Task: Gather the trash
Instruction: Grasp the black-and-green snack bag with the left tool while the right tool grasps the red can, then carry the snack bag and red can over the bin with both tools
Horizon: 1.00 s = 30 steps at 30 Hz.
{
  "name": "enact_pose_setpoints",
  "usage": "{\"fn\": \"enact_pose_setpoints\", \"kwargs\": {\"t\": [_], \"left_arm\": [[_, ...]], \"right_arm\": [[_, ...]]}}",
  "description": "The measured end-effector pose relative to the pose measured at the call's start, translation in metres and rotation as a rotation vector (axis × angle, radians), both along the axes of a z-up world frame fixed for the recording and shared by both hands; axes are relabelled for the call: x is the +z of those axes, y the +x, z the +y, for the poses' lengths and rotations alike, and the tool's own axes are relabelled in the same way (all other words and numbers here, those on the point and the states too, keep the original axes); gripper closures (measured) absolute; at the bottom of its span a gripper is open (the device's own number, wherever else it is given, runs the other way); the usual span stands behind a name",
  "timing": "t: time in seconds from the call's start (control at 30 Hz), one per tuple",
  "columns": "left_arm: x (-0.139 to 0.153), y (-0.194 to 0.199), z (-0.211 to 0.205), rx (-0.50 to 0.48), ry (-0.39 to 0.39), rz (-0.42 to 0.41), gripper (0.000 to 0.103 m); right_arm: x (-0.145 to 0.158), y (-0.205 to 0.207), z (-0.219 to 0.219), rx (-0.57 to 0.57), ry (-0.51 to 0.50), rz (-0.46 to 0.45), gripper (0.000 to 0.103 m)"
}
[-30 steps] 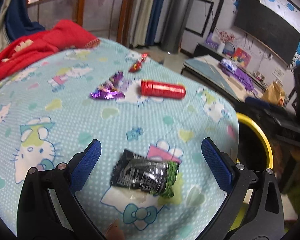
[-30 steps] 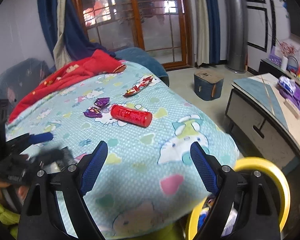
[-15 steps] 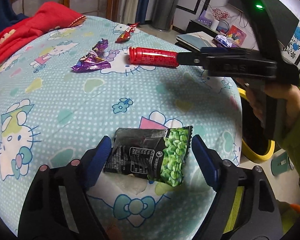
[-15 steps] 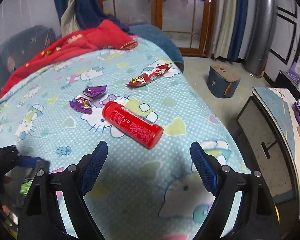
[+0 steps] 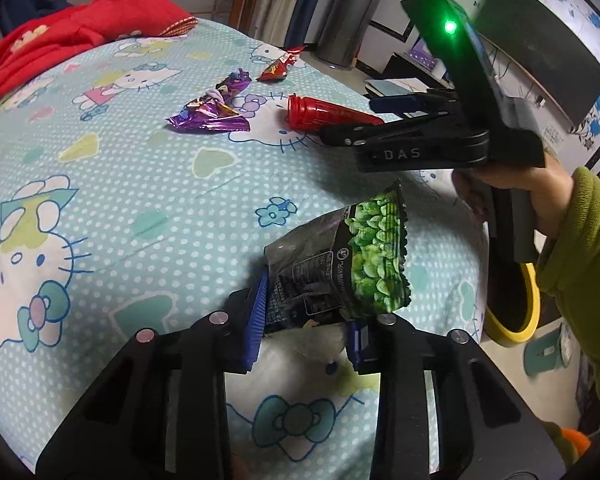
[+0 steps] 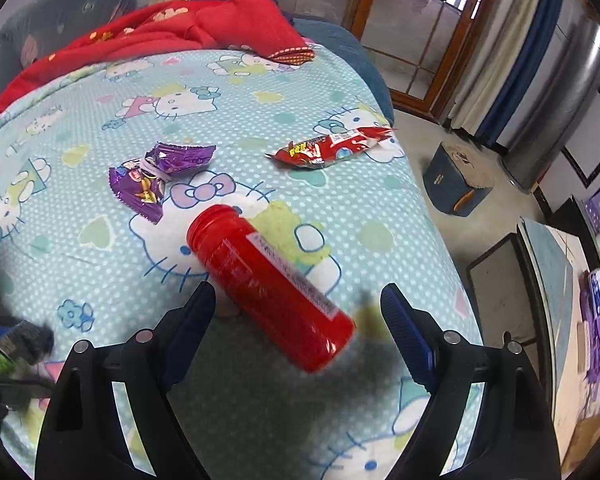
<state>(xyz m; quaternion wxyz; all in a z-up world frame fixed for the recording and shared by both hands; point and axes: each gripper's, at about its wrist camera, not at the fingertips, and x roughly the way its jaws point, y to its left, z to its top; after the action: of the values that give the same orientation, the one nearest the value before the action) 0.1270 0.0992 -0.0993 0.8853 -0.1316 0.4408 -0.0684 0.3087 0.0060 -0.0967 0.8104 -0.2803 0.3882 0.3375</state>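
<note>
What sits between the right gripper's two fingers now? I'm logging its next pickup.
The red bottle lies slantwise on the bedsheet between the open fingers of the right gripper, untouched, as the right wrist view shows.

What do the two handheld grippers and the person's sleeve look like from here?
Both grippers are black frames with silver pivot bolts and ribbed blue finger pads: the left gripper and the right gripper. Seen from the left wrist camera, the right one carries white "DAS" lettering, a lit green indicator light and a dark grey handle. The sleeve is olive-green fleece.
</note>
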Motion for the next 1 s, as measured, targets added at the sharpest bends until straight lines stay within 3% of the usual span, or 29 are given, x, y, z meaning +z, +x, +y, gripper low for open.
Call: {"fn": "enact_pose_setpoints", "kwargs": {"t": [0.07,0.27,0.3,0.37,1.0], "left_arm": [[0.000,0.000,0.000,0.000,-0.005,-0.001,0.078],[0.000,0.002,0.005,0.004,-0.031,-0.006,0.084],[-0.001,0.002,0.005,0.005,-0.034,-0.007,0.089],[-0.001,0.003,0.007,0.003,-0.047,-0.008,0.096],[0.020,-0.006,-0.005,-0.034,-0.040,-0.117,0.098]], "right_arm": [[-0.003,0.002,0.003,0.008,0.001,0.013,0.023],[-0.007,-0.006,0.000,0.023,0.064,0.051,0.053],[-0.007,-0.008,-0.002,0.025,0.081,0.064,0.062],[-0.008,-0.014,-0.006,0.011,0.106,0.067,0.068],[-0.005,-0.094,-0.086,-0.162,0.365,0.099,0.071]]}}
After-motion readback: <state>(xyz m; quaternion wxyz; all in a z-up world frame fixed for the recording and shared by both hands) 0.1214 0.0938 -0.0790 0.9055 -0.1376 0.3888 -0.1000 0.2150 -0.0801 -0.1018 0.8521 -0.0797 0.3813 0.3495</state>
